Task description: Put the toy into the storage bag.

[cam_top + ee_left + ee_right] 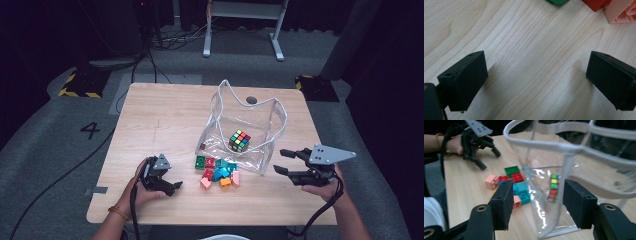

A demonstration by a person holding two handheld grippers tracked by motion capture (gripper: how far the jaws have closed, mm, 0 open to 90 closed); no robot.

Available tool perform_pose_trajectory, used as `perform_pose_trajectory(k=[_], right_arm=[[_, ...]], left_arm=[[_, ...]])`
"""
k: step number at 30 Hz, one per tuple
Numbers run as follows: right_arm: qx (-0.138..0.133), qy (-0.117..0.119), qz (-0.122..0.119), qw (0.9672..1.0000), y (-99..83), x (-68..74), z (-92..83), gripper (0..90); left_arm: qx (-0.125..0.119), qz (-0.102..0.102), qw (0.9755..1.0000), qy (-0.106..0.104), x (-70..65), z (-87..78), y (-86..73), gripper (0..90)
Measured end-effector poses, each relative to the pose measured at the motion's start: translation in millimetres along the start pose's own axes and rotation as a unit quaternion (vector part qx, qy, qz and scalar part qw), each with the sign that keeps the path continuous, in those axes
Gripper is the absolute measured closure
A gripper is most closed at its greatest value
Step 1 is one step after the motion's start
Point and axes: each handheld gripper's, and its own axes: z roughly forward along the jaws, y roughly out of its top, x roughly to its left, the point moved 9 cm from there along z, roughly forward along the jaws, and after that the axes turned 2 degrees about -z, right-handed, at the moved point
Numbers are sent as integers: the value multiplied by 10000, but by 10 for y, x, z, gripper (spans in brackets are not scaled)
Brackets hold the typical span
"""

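High view: a clear plastic bag with a white-trimmed rim stands open-topped on the light wooden table, a little right of the middle. Inside it, on the bag's floor, sits a multicoloured puzzle cube. Just near of the bag, on the bare wood, lies a small heap of plastic building bricks in green, red, teal, orange and pink.

The right gripper is held to the right of the bag, near its right near corner, its black jaws pointing left toward the clear wall and apart from it. In the right gripper view the jaws stand moderately apart with nothing pressed between them; the bag's near corner seam lies in line with the gap, farther off, with the cube behind the clear wall.

The left gripper rests low at the near left of the table, just left of the bricks. In the left gripper view its jaws are wide apart over bare wood, holding nothing
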Motion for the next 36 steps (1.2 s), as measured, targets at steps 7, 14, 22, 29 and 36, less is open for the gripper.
perform_pose_trajectory(k=[7, 14, 22, 29, 36], right_arm=[[199, 293, -90, 9993, -191, 204, 201, 439], [537, 612, -246, 9964, -391, 430, 502, 444], [814, 824, -303, 9928, -612, 482, 886, 421], [808, 916, -212, 9923, -666, 484, 1148, 367], [1122, 722, -105, 9910, -755, 529, 1328, 313]], left_arm=[[6, -16, 10000, -23, -6, 1, -2, 38], [-1, -1, 10000, -1, 0, 0, 0, 38], [8, -12, 10000, -20, -5, 0, -2, 38], [2, 1, 10000, -3, 0, -1, 0, 38], [11, -12, 10000, -26, -6, 0, -2, 38]])
